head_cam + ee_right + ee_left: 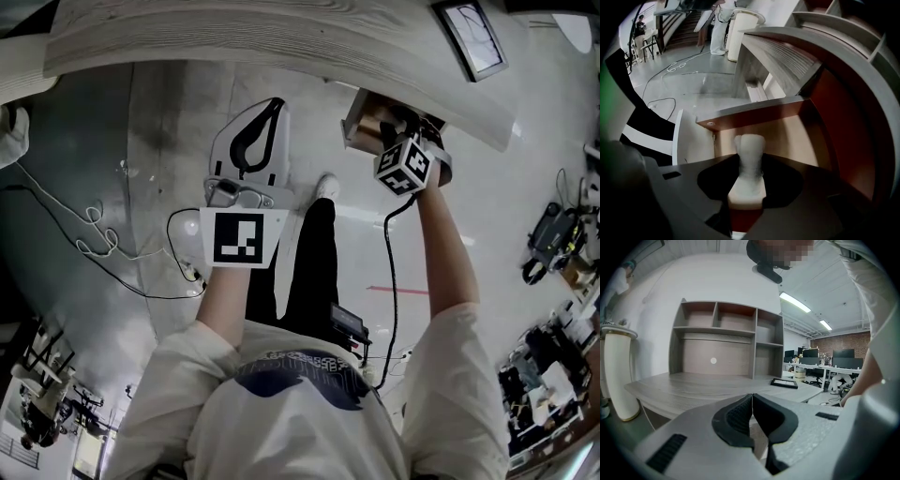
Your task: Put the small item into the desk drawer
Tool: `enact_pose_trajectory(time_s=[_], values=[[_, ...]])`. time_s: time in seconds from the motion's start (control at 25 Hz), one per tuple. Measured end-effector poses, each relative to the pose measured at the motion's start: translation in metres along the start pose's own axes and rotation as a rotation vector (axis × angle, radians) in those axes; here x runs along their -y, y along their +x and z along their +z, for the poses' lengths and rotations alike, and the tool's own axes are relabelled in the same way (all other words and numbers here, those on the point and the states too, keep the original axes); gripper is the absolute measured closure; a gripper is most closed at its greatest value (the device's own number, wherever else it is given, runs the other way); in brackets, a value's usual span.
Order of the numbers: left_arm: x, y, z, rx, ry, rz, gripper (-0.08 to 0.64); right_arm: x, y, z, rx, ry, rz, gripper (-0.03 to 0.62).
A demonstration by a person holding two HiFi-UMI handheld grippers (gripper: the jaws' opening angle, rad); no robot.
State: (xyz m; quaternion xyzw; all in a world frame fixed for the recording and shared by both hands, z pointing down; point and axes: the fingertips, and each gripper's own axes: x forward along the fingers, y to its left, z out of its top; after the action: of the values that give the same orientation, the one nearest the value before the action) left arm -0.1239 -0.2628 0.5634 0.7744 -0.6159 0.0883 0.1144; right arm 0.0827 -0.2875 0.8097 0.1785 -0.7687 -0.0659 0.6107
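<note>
The small item (750, 144) is a pale, whitish block, and my right gripper (750, 164) is shut on it, with its rounded end sticking out past the pads. This gripper (401, 141) points steeply down into the open desk drawer (787, 133), whose brown inside fills the right gripper view. From the head view the drawer (364, 120) juts out under the grey wooden desk (281, 37). My left gripper (270, 105) hangs left of the drawer, over the floor. Its black pads (736, 416) meet at the tips with nothing between them; it (752, 398) faces the desk top.
A shelf unit (726, 333) stands on the desk, with a dark flat tablet (786, 383) near the desk's right end. A white pillar (618, 376) rises at the left. Cables (94, 234) trail over the floor. The person's leg and shoe (326, 187) are below the drawer.
</note>
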Motion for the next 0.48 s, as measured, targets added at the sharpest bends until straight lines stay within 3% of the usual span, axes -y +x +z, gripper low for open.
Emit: enact_pose_trajectory(time_s=[0.48], values=[[-0.003, -0.003, -0.008, -0.015, -0.003, 0.003, 0.549, -0.005, 0.017, -0.008, -0.079, -0.024, 0.005, 0.453]])
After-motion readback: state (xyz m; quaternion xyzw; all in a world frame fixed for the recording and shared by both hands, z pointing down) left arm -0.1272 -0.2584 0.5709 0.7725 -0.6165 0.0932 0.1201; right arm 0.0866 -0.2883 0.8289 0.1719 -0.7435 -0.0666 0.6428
